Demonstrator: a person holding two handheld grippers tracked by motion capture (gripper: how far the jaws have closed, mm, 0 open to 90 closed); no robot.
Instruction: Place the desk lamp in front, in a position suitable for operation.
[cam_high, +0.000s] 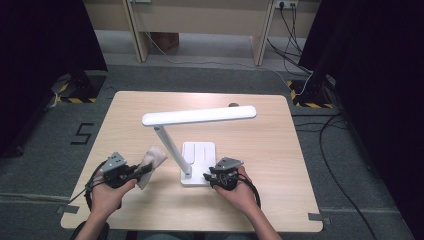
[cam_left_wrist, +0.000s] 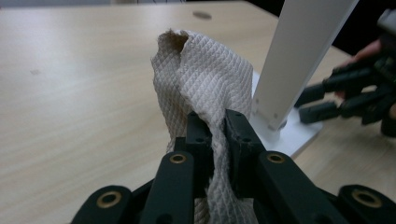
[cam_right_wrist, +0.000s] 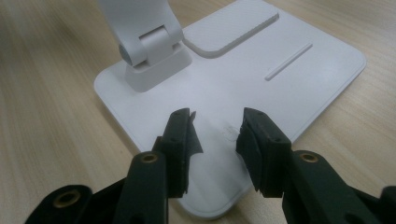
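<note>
A white desk lamp stands mid-table, with a flat base (cam_high: 199, 159), a slanted arm (cam_high: 171, 145) and a long head (cam_high: 200, 116). My left gripper (cam_high: 143, 170) is shut on a crumpled beige paper towel (cam_high: 153, 159), just left of the lamp arm. In the left gripper view the towel (cam_left_wrist: 201, 79) rises out of the closed jaws of that gripper (cam_left_wrist: 217, 123), beside the lamp arm (cam_left_wrist: 299, 56). My right gripper (cam_high: 209, 178) is open at the base's near right corner. In the right gripper view its jaws (cam_right_wrist: 217, 126) sit apart over the base (cam_right_wrist: 280, 98), close to the hinge (cam_right_wrist: 149, 51).
The light wooden table (cam_high: 260, 145) has bare room behind and to either side of the lamp. A small dark spot (cam_high: 233, 105) marks the far edge. Cables (cam_high: 330, 165) trail on the grey floor at the right, and dark curtains flank the table.
</note>
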